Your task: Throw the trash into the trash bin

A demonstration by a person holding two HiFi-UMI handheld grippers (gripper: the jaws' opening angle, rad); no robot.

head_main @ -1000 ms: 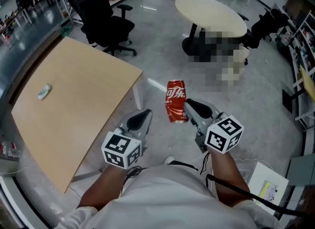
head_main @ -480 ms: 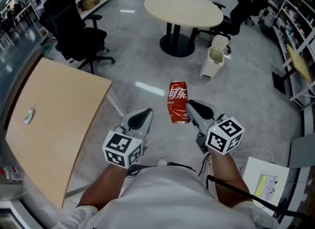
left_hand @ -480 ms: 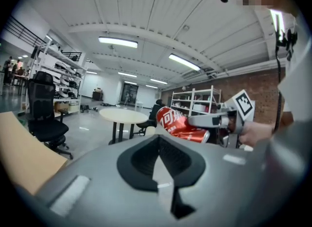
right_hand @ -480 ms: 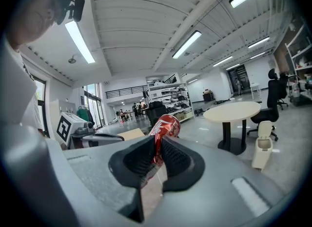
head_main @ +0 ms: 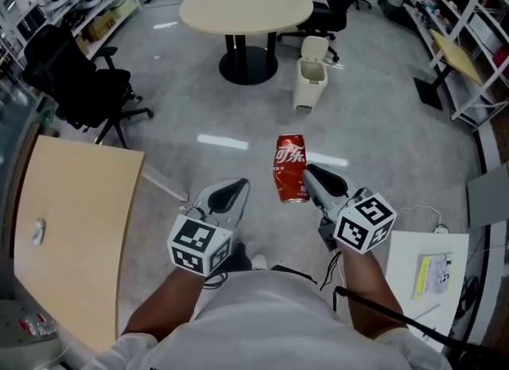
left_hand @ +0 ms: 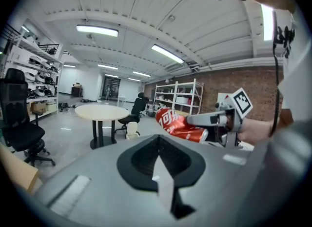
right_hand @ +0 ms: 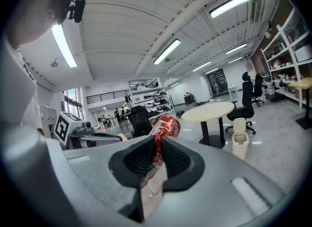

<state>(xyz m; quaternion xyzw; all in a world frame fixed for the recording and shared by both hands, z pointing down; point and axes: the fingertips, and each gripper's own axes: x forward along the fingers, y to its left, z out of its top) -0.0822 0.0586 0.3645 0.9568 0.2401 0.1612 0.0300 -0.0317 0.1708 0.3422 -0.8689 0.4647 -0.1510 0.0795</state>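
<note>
A dented red soda can [head_main: 290,168] is pinched upright in my right gripper [head_main: 307,174], which is shut on its lower side. In the right gripper view the can [right_hand: 165,126] stands up between the jaws. My left gripper [head_main: 237,185] hovers beside it at the same height, shut and empty; its own view shows the can [left_hand: 179,125] off to the right. The cream trash bin [head_main: 309,82] stands on the floor ahead of both grippers, beside a round table [head_main: 246,4]. The bin [right_hand: 239,139] also shows right of the can in the right gripper view.
A wooden table [head_main: 71,233] runs along the left. A black office chair [head_main: 75,82] stands at the far left, another behind the round table. Metal shelving [head_main: 469,10] lines the right side. A white board with papers [head_main: 433,269] lies on the floor at right.
The view has swung right: the wooden table slid to the left and the trash bin and round table came to the centre. Both grippers keep their pose, the can still held.
</note>
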